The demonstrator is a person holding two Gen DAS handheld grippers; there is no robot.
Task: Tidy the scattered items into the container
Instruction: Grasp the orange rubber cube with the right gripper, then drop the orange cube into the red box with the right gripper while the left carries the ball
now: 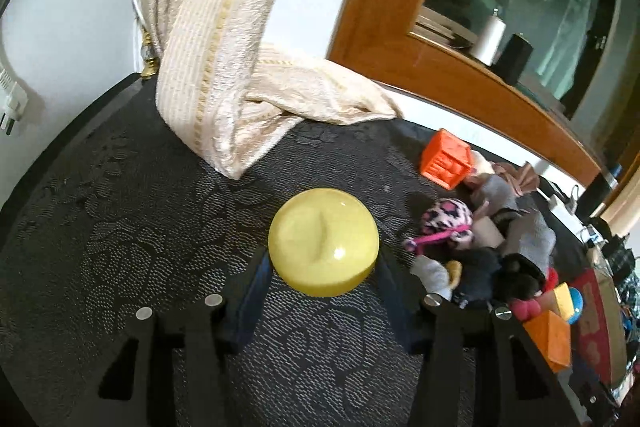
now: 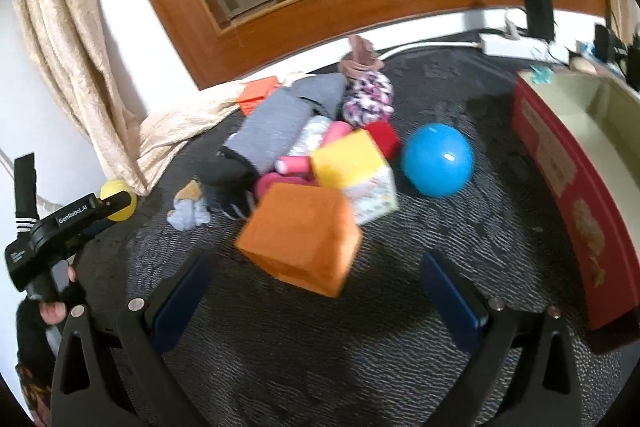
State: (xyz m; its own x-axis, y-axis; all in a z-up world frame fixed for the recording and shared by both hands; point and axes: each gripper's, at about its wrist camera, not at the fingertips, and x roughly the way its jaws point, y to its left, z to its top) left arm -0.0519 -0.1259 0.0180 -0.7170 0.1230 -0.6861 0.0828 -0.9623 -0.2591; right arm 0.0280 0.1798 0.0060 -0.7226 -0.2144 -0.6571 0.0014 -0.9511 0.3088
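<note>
Left wrist view: the left gripper (image 1: 323, 263) reaches forward low over the dark patterned tabletop (image 1: 120, 227), its two blue-padded fingers (image 1: 248, 303) on either side of a yellow ball (image 1: 323, 241). The pads sit right at the ball's lower flanks; whether they press it or merely bracket it cannot be told. A cream curtain (image 1: 224, 39) drapes onto the table behind the ball. To the right lies a heap of scattered things: an orange ridged block (image 1: 446, 163), a pink-and-black patterned sock bundle (image 1: 446, 219), grey cloth (image 1: 528, 231) and dark clothing. At the far right edge the red box (image 1: 596, 315) shows only in part, and its inside is hidden here.

Right wrist view: the right gripper (image 2: 316, 291) is held above the table with its jaws spread wide and nothing between the pads. An orange cube (image 2: 300, 237), blurred, sits just ahead of them, not touched by either finger. Behind it are a yellow-topped cube (image 2: 348, 159) and a blue ball (image 2: 437, 159), with the pile of rolled socks and cloth beyond. The red box's pale inner wall (image 2: 576, 99) is visible at right; no item shows in the part seen. At far left a person's hand (image 2: 52, 311) grips the handle of the left gripper, with the yellow ball at its tip.
</note>
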